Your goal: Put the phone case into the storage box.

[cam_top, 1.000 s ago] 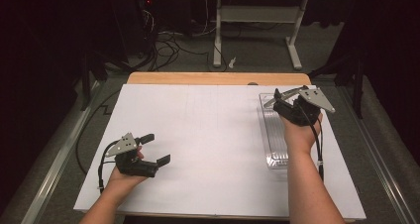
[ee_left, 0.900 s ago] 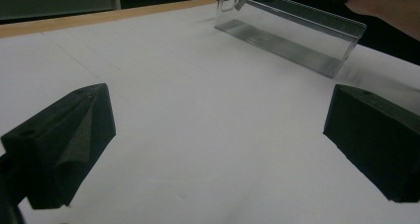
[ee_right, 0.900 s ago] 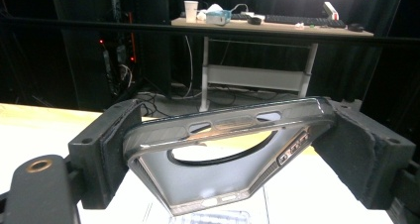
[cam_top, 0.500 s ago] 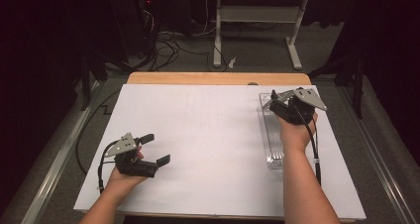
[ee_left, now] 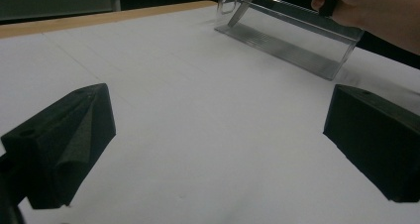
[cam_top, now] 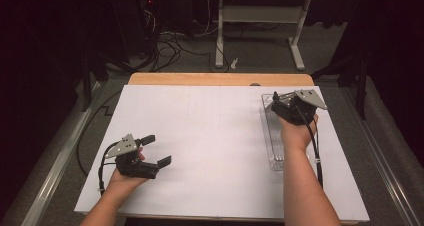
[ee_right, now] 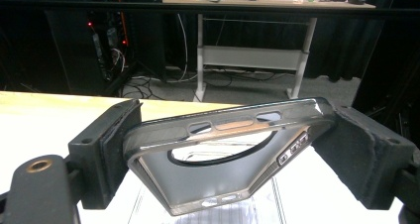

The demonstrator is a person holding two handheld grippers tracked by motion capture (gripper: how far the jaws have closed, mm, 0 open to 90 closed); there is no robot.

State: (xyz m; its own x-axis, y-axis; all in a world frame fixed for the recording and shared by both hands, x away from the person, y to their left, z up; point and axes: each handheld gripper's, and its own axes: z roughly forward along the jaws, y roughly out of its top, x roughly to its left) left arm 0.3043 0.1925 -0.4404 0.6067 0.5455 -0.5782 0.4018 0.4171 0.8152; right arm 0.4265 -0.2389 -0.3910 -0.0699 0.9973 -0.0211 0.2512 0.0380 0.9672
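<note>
My right gripper (ee_right: pixel 232 145) is shut on a clear phone case (ee_right: pixel 218 154) with a dark rim and a round ring on its back. The pads press on the case's two short ends. In the high view this gripper (cam_top: pixel 276 103) hangs over the far end of a long clear plastic tray (cam_top: pixel 276 153) on the table's right side. The left gripper view shows the case (ee_left: pixel 246 5) slanting down into the tray (ee_left: pixel 297 45). My left gripper (cam_top: pixel 157 150) rests on the white sheet (cam_top: pixel 215 136) at the near left, jaws wide open (ee_left: pixel 218 115) with nothing between them.
The white sheet covers most of a wooden table (cam_top: pixel 220 79). Beyond the far edge stand a white desk frame (cam_top: pixel 260 31) and loose cables (cam_top: pixel 170 51) on a dark floor. A metal rail (cam_top: pixel 55 166) runs along the table's left side.
My right gripper has shifted slightly over the far end of the tray with the case still in it. The left gripper has stayed in place.
</note>
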